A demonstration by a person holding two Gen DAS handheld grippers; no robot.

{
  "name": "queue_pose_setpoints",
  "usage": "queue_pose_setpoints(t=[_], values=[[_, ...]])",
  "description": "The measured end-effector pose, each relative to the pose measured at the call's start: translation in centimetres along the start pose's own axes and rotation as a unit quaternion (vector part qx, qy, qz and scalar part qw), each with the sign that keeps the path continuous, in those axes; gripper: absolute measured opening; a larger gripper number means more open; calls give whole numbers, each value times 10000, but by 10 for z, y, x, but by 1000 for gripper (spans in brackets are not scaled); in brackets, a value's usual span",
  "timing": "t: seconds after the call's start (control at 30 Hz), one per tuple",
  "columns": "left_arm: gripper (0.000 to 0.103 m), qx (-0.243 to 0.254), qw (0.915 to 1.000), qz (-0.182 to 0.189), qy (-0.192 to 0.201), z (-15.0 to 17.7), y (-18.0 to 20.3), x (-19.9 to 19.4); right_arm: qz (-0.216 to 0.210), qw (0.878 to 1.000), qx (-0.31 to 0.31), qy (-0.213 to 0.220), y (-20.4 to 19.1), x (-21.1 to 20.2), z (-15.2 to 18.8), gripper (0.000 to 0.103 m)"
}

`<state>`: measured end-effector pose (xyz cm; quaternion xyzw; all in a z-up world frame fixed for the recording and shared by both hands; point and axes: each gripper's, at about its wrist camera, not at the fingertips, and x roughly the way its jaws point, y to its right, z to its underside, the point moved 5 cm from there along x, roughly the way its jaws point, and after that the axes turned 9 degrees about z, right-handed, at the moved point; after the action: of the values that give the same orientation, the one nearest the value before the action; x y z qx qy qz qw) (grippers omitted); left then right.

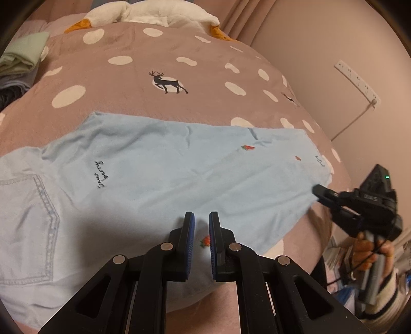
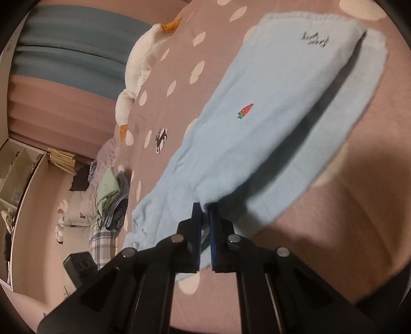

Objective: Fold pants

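Light blue pants (image 1: 164,177) with strawberry prints lie across a brown spotted bedspread (image 1: 123,84), the legs stacked, the back pocket at the left. My left gripper (image 1: 201,218) hovers over the near edge of the pants with a narrow gap between its blue pads, nothing between them. My right gripper (image 1: 317,191) is at the hem end on the right. In the right wrist view it (image 2: 204,209) is shut on the edge of the upper pant leg (image 2: 257,123) and lifts it off the lower leg (image 2: 341,123).
A white plush goose (image 1: 154,12) lies at the head of the bed. Folded clothes (image 1: 18,59) are stacked at the far left edge. A wall with a power strip (image 1: 357,81) stands to the right of the bed.
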<state>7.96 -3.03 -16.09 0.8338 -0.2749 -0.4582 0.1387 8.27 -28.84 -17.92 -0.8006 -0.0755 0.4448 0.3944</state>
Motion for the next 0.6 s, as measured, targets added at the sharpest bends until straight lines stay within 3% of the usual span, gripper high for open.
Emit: queue_pose_setpoints(t=[0.13, 0.27, 0.37, 0.43, 0.53, 0.6], values=[[6, -23, 9998, -147, -138, 1, -4, 8, 511, 9981, 98, -335, 18, 10, 11, 5], [7, 11, 9993, -272, -273, 7, -6, 12, 465, 9977, 202, -442, 28, 17, 14, 7], [7, 89, 9990, -375, -221, 7, -6, 6, 361, 9969, 175, -679, 28, 8, 8, 23], [8, 164, 9988, -452, -85, 4, -7, -3, 649, 9969, -186, -411, 25, -10, -1, 25], [25, 156, 9974, -699, 48, 0, -19, -11, 890, 9935, -704, 130, 14, -32, -15, 25], [26, -86, 9965, -820, 139, -2, -35, -17, 924, 9904, -984, 315, 6, -34, -21, 25]])
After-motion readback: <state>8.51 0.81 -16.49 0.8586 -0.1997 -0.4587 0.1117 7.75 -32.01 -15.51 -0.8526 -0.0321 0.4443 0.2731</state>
